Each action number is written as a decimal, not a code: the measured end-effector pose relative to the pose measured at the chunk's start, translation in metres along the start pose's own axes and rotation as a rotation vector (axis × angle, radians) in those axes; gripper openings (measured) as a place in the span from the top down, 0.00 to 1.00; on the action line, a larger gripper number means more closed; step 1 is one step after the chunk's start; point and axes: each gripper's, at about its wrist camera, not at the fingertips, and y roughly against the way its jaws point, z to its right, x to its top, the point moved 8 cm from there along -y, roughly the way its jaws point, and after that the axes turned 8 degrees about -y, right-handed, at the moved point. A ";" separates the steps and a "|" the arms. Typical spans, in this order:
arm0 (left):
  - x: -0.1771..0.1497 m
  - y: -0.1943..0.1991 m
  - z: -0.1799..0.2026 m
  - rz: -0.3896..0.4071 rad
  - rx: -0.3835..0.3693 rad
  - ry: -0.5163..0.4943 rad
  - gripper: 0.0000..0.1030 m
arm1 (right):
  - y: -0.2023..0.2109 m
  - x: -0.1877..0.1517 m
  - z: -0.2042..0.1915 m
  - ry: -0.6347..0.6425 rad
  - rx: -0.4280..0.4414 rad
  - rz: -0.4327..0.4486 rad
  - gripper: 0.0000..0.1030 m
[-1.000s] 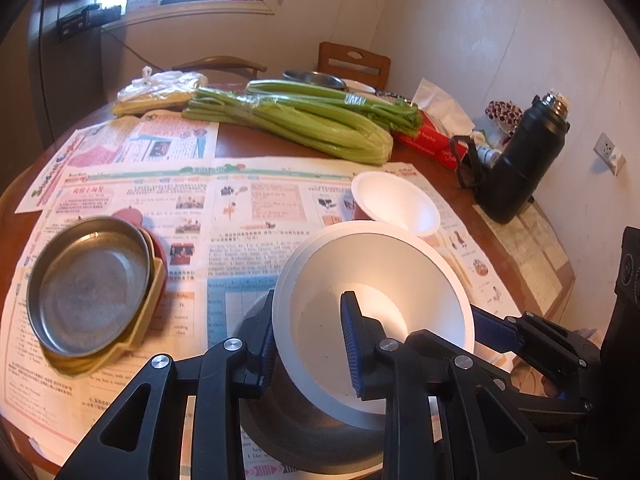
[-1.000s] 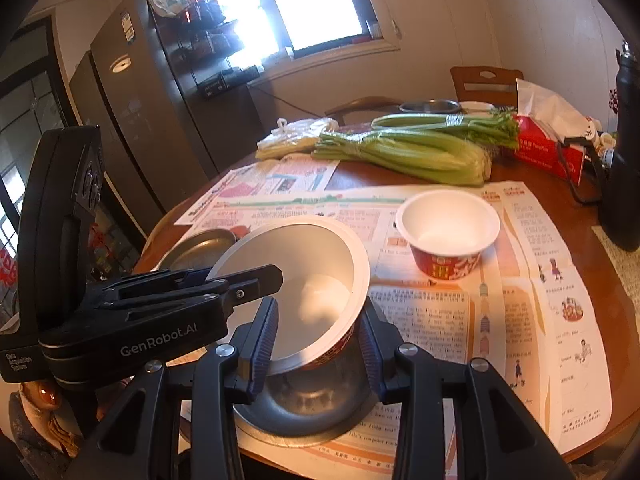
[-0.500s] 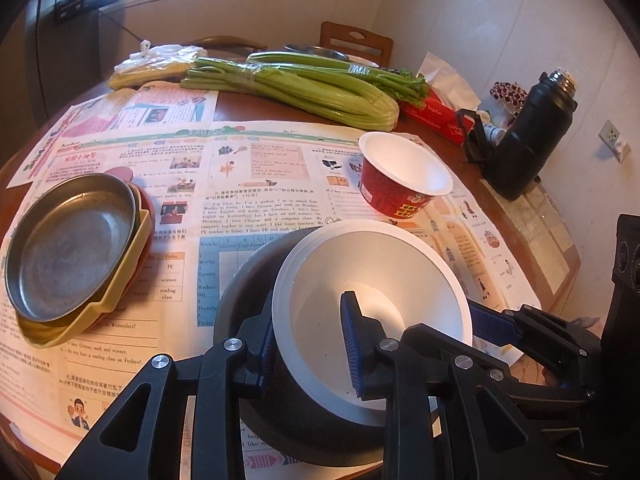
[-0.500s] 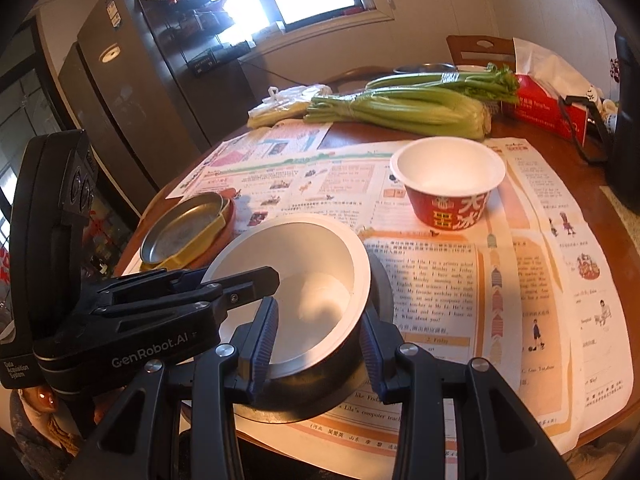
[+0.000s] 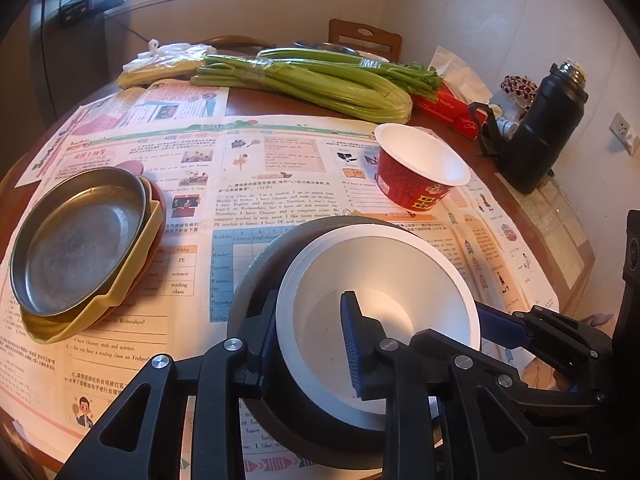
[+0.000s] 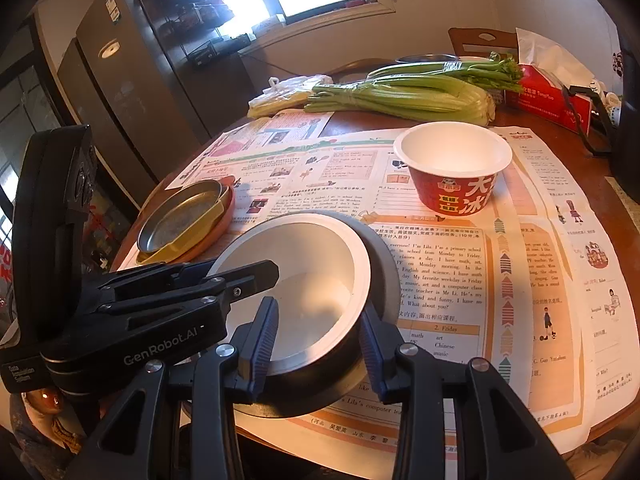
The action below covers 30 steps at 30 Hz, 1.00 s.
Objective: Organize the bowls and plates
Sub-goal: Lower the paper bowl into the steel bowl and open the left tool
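The stack of plates [image 5: 80, 248] lies flat at the left of the newspaper-covered surface [image 5: 256, 168]. Nearer, the left tool [image 5: 308, 344] is clamped on the rim of the white bowl [image 5: 384, 280], which sits mouth-up inside a grey bowl [image 5: 256, 268]; being round, it has no long axis. The right tool [image 6: 320, 332] is clamped on its opposite rim. A red cup [image 5: 420, 172] stands upright beyond; celery [image 5: 320, 80] and a flask [image 5: 544, 128] lie behind, near the wall.

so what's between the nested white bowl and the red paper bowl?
Only bare newspaper; nothing stands between the white bowl, nested in the metal bowl, and the red paper bowl. Clearest in the right wrist view.
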 end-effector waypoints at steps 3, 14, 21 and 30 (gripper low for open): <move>0.000 0.000 -0.001 0.001 -0.003 0.001 0.72 | -0.001 0.001 -0.001 0.001 0.001 0.003 0.61; 0.001 -0.002 0.001 -0.006 0.001 -0.002 0.72 | -0.001 0.002 0.000 0.019 -0.004 0.001 0.61; 0.000 0.001 -0.001 0.001 -0.006 0.002 0.72 | 0.002 0.004 0.001 0.018 -0.009 0.010 0.61; 0.002 0.012 -0.007 0.027 0.000 0.019 0.72 | 0.005 0.006 0.004 0.023 -0.025 0.024 0.61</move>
